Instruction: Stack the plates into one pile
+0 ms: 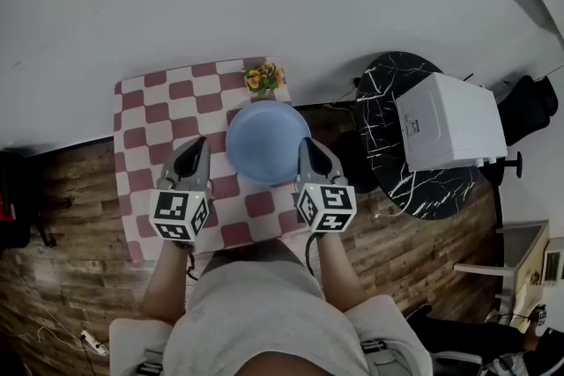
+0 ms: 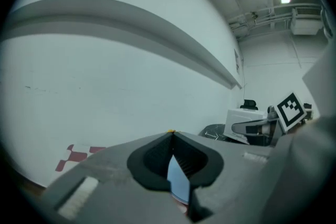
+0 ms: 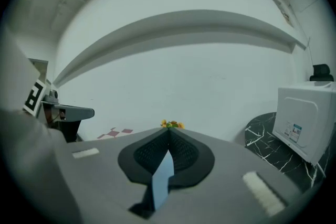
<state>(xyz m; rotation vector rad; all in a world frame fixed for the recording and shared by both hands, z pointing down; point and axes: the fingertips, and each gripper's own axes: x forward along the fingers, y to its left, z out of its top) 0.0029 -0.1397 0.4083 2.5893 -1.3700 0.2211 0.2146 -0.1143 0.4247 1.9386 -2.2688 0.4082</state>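
Observation:
A round blue plate (image 1: 267, 141) hangs over the pink-and-white checkered table (image 1: 145, 114), lifted off it and held by its two opposite edges. My left gripper (image 1: 210, 147) is shut on the plate's left rim. My right gripper (image 1: 307, 147) is shut on the right rim. In the left gripper view the left gripper (image 2: 172, 136) has a thin blue sliver of the plate (image 2: 176, 178) pinched between its dark pads. The right gripper view shows the same: the right gripper (image 3: 169, 131) closed on the plate's edge (image 3: 164, 176). No other plate is visible.
A small pot of orange flowers (image 1: 263, 77) stands at the table's far edge behind the plate. To the right is a round black marble table (image 1: 388, 92) with a white appliance (image 1: 449, 121) on it. A pale wall lies beyond; the floor is wooden.

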